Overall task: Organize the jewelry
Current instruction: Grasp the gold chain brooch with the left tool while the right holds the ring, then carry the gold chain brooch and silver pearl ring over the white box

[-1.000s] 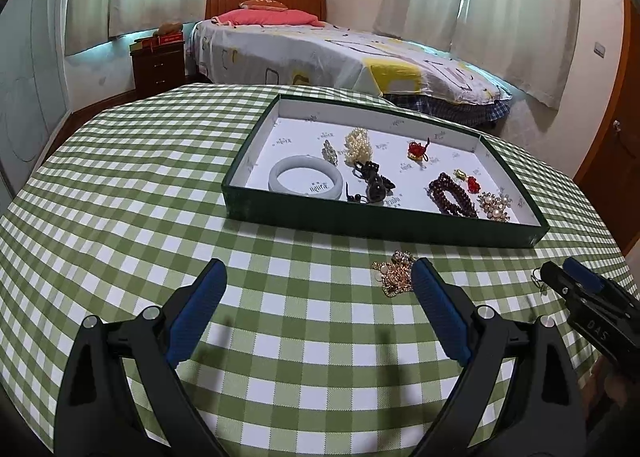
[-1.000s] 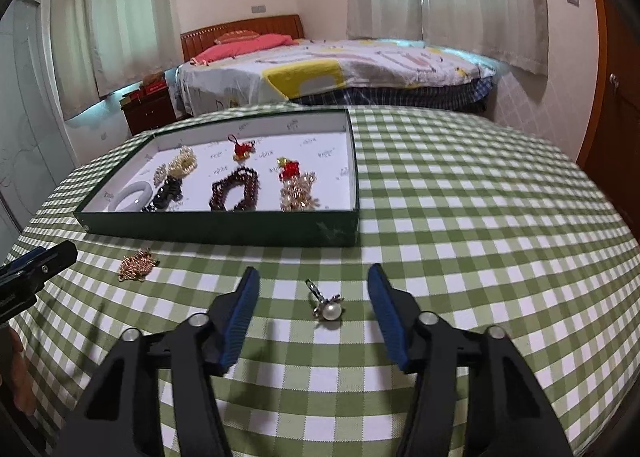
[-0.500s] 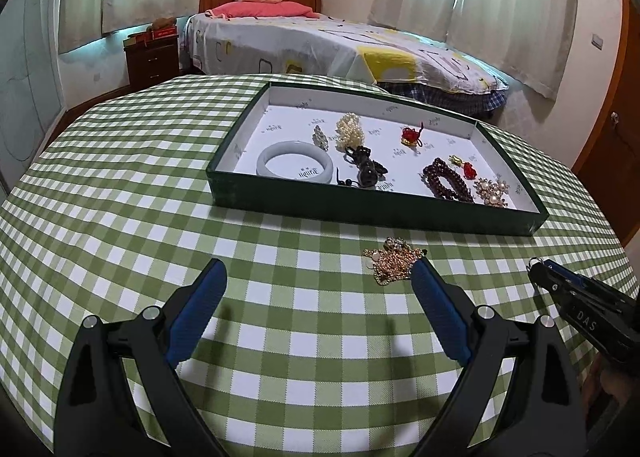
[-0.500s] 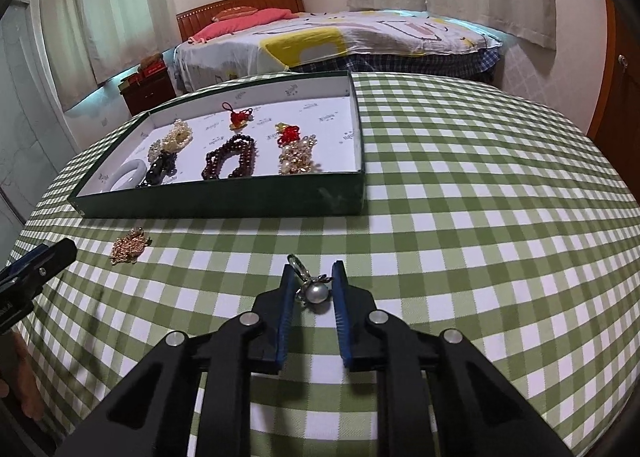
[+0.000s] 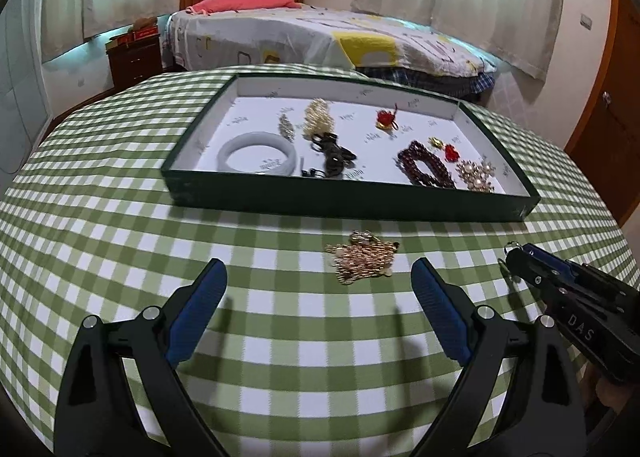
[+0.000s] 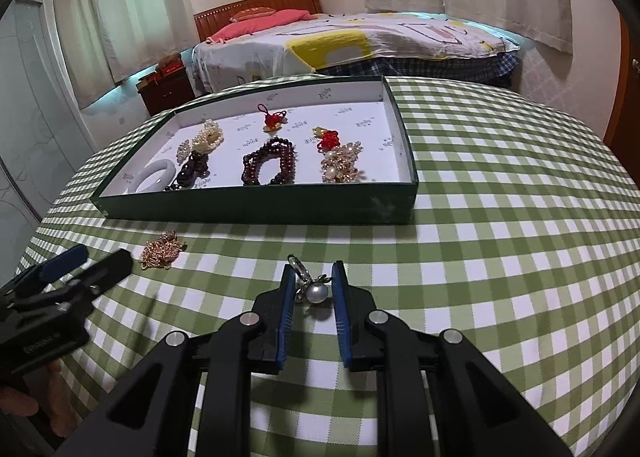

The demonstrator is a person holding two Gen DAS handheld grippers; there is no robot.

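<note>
A gold chain ornament (image 5: 362,259) lies on the checked cloth in front of the green tray (image 5: 340,201). My left gripper (image 5: 320,285) is open just short of it; the ornament sits beyond the tips, toward the right finger. In the right wrist view my right gripper (image 6: 313,289) is shut on a pearl pendant (image 6: 315,293) with a silver ring, held just off the cloth above its shadow. The same gold ornament (image 6: 162,251) lies to the left there, near the left gripper (image 6: 92,261). The right gripper (image 5: 516,257) shows at the right edge of the left wrist view.
The tray (image 6: 256,209) holds a white bangle (image 5: 256,155), pearl cluster (image 5: 318,119), dark beads (image 5: 426,169), red knots (image 5: 386,119) and a crystal brooch (image 5: 476,175). A bed (image 5: 320,33) and nightstand (image 5: 134,59) stand behind the round table. A hand (image 6: 24,405) shows at lower left.
My right gripper has closed on the pearl pendant and raised it a little. My left gripper has shifted right, so the gold ornament now lies more between its fingers.
</note>
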